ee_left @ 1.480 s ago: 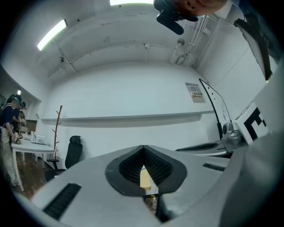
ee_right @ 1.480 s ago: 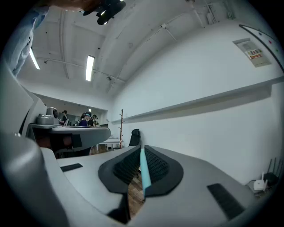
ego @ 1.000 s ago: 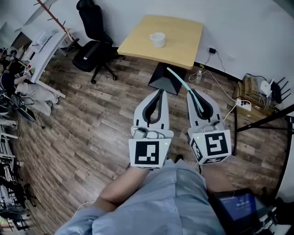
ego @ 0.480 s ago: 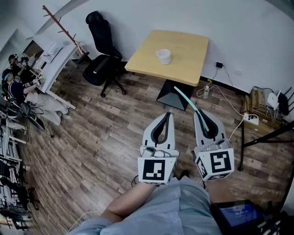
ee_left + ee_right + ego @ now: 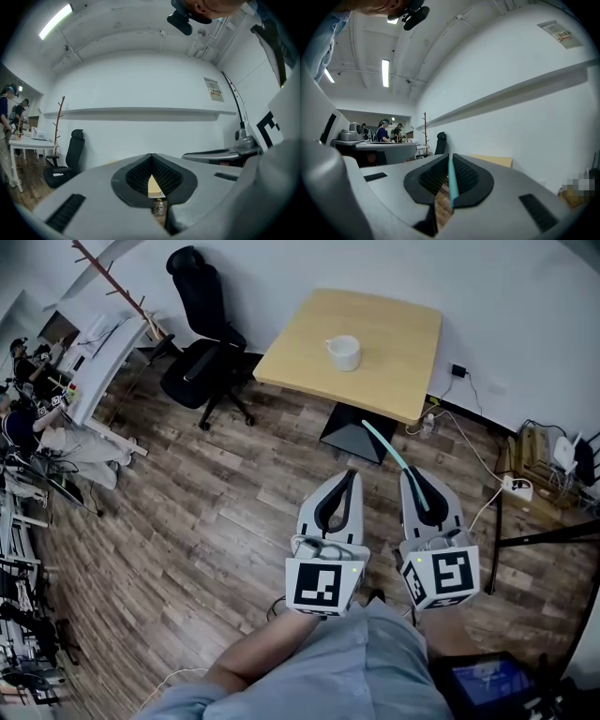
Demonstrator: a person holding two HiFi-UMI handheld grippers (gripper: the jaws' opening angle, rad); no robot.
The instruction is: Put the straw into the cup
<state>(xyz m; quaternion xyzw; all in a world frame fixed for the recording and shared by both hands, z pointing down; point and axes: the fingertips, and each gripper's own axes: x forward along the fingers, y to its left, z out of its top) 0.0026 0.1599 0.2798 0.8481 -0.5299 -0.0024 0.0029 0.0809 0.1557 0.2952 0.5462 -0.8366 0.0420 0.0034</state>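
Overhead, thin pale-teal straw (image 5: 390, 451), straight, pinched in right gripper (image 5: 413, 478)

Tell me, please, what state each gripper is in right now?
Left gripper: closed, empty.
Right gripper: closed on the straw.

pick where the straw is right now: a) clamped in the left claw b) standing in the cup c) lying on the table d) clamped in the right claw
d: the teal straw is pinched between the pads of the right claw and sticks out ahead of it, well short of the cup on the table.
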